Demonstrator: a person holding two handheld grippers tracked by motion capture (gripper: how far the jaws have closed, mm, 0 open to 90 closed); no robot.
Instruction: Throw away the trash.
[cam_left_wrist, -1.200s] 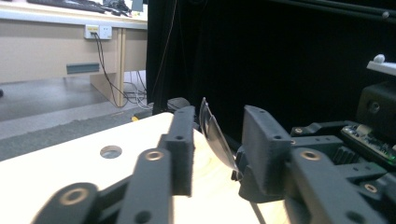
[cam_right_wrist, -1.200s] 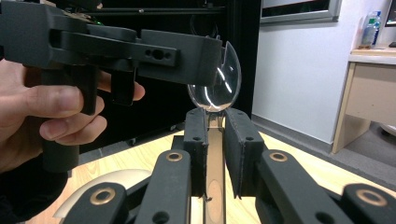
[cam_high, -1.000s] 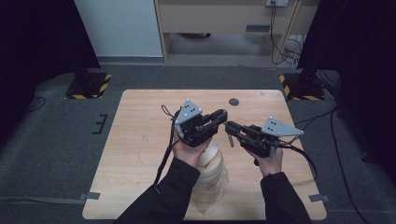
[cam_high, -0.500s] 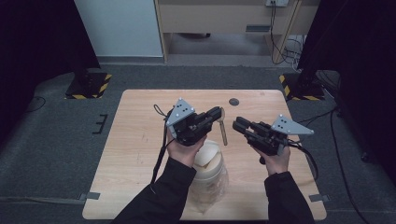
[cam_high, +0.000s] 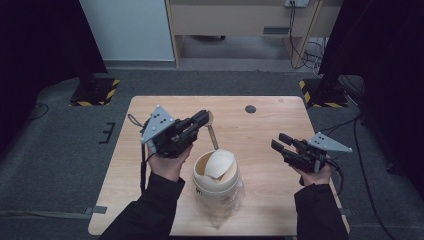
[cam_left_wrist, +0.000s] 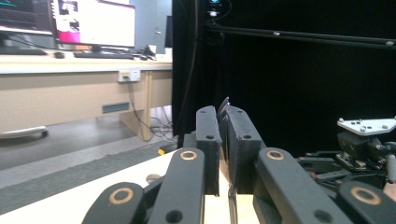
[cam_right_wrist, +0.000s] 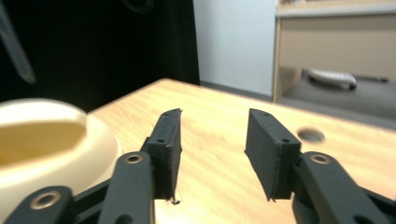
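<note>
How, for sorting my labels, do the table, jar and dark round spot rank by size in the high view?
1. table
2. jar
3. dark round spot
The jar sits nearer the camera, but the differences are plain.

From my remote station, I can read no text on the monitor (cam_left_wrist: 93, 22) behind the desk. Its screen is too blurred, and nothing else carries legible lettering.

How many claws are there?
2. The left claw is over the table, shut on a thin stick. The right claw is open, right of the jar.
</note>
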